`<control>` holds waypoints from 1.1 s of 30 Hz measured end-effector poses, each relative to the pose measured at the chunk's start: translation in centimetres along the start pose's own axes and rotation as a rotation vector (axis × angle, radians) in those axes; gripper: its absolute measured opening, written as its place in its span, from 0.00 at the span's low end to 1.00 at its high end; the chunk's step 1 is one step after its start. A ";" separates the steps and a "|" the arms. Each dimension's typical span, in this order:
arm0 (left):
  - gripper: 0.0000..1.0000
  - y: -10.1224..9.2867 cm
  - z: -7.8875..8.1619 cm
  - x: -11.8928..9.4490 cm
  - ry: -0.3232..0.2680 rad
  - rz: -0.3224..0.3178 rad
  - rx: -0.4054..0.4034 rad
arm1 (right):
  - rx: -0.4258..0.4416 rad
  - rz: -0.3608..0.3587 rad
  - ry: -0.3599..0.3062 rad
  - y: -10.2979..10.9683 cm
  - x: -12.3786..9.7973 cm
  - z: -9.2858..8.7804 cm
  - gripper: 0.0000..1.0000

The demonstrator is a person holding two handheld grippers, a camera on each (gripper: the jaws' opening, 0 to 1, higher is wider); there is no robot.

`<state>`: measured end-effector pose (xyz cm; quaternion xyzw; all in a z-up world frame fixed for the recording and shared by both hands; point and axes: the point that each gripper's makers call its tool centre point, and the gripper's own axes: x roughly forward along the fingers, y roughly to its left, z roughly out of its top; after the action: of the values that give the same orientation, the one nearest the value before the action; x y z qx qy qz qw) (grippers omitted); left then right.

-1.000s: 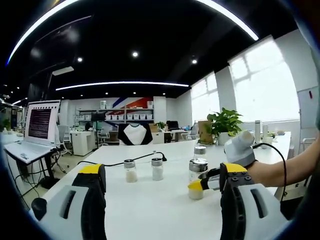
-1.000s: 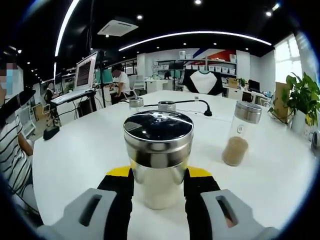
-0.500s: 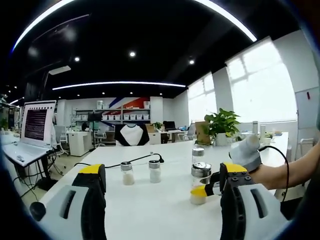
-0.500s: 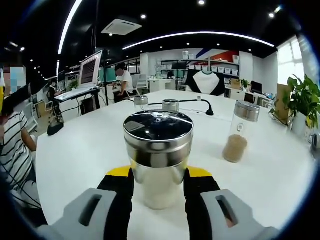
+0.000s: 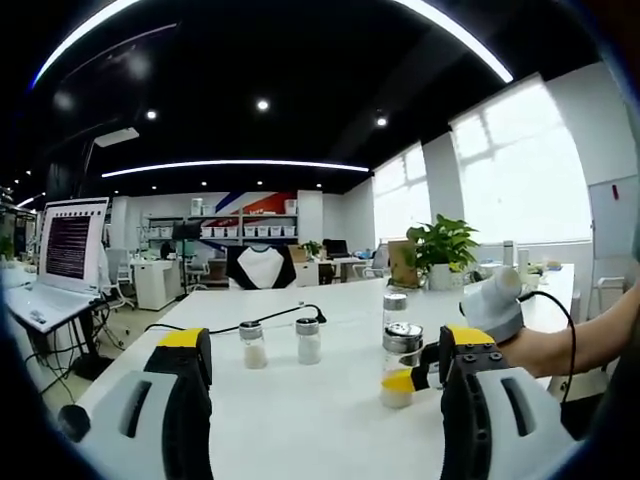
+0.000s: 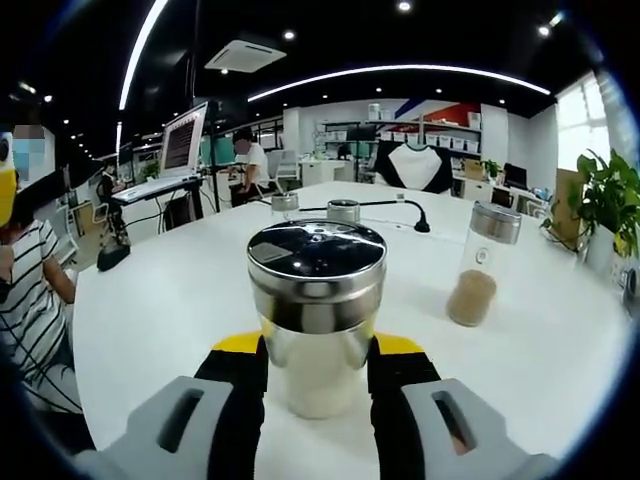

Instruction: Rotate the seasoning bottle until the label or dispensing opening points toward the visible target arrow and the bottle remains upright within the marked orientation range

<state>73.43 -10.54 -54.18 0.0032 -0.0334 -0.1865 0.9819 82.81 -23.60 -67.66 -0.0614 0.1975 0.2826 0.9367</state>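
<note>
Left gripper (image 5: 318, 400): jaws spread apart, gripping nothing, above white table (image 5: 300, 420). 2 small shakers (image 5: 281, 342) mid-table. Right gripper (image 6: 318, 375): clamped on seasoning bottle (image 6: 316, 315), upright on table. Brown-filled jar (image 6: 482, 265) to its right.

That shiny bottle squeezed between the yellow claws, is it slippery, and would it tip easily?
Probably slippery: the seasoning bottle looks like smooth glass under a polished metal cap. The right gripper clamps it low, so it may wobble when turned. It looks wide and holds only a little powder, so likely light and fairly stable.
</note>
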 end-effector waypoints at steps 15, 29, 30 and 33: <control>1.00 -0.5 -0.2 -0.9 -0.002 0.011 -0.009 | -0.120 0.270 -0.031 -0.6 -0.4 0.4 0.60; 0.99 0.1 0.1 -1.6 -0.004 0.028 0.000 | -0.207 0.451 -0.080 1.3 0.4 1.4 0.59; 0.99 0.2 0.1 -1.6 -0.003 0.029 -0.001 | -0.207 0.462 -0.086 1.4 0.5 1.6 0.57; 0.99 0.4 0.0 -1.6 0.002 0.034 -0.005 | -0.178 0.497 -0.094 1.6 0.9 1.8 0.52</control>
<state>72.04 -9.61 -54.30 0.0004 -0.0321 -0.1701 0.9849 83.27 -21.42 -66.38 -0.0798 0.1370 0.5229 0.8375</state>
